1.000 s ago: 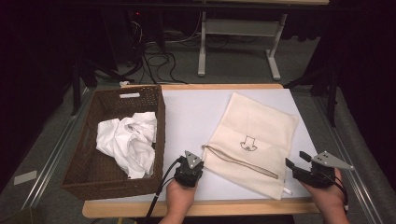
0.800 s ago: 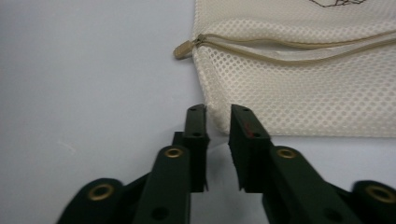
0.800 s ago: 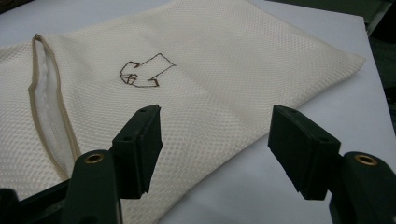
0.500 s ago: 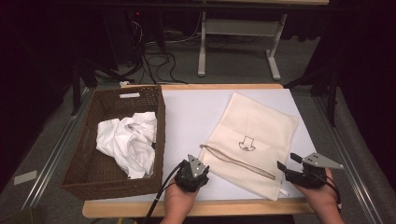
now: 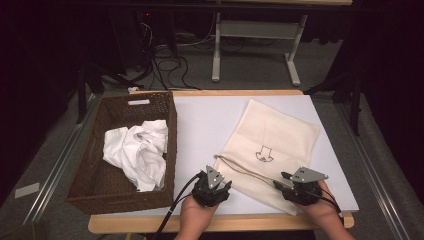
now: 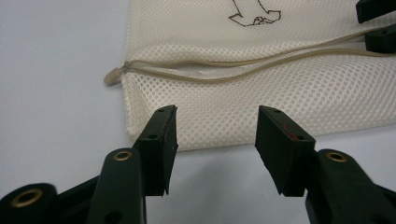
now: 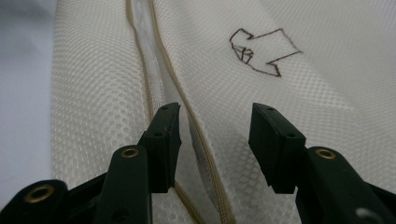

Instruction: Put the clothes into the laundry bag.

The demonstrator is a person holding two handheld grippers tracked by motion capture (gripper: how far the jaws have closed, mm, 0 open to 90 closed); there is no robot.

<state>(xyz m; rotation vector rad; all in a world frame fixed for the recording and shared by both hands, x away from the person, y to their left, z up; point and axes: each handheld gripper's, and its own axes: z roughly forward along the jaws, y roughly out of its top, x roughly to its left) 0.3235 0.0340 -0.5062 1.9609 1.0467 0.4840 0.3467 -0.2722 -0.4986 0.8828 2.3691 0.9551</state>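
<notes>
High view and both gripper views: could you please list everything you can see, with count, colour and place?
Table: one, white top with a wooden edge, centre of the high view.
Basket: one, brown wicker, on the table's left side.
Cloth: one, white, crumpled inside the basket.
Mesh bag: one, cream, flat on the table's right half, with a small dark drawing.
Cord: one, tan, lying along the bag near its near edge.
Desk frame: one, pale metal legs, on the floor behind the table.
Cables: several, black, on the floor behind.
Hands: two, at the table's near edge.
Left gripper: black, fingers open at the bag's corner.
Right gripper: black, fingers open over the bag.
</notes>
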